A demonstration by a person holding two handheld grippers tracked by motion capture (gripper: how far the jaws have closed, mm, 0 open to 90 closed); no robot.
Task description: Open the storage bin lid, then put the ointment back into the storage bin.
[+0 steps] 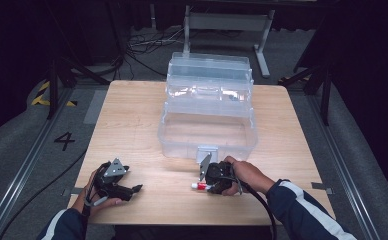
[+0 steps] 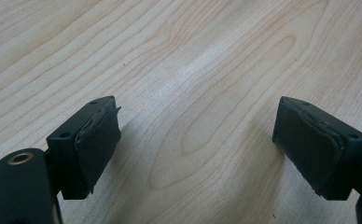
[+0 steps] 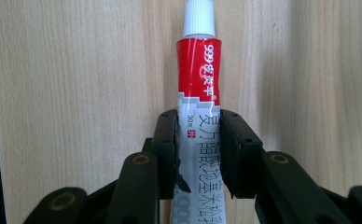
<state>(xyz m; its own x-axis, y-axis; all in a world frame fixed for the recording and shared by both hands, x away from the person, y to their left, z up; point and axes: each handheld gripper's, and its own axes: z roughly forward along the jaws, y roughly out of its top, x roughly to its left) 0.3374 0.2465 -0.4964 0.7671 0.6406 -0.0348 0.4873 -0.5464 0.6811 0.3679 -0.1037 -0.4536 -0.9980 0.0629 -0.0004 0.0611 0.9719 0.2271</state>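
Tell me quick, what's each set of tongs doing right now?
Left tongs: open, nothing between them, just above the bare table.
Right tongs: closed on the red and white tube, cap pointing away.

rm dark | grey carpet floor (image 1: pixel 17 145) | wood table (image 1: pixel 132 125) | cables (image 1: pixel 142 47) behind | metal stand (image 1: pixel 229 22)

Each hand carries a black two-jaw tool. The left gripper (image 1: pixel 132 191) bears a grey three-cornered plate on top, and its jaws end in blocky black heads faced with dark rubber pads (image 2: pixel 97 140), frayed at the edges, with small screw holes and a brass-ringed pivot on the arm. The right gripper (image 3: pixel 198 154) shows the same black linkage arms with brass-ringed pivots; a thick black cable (image 1: pixel 264 207) trails from it. The person wears dark navy sleeves (image 1: pixel 307 212) with white stripes.
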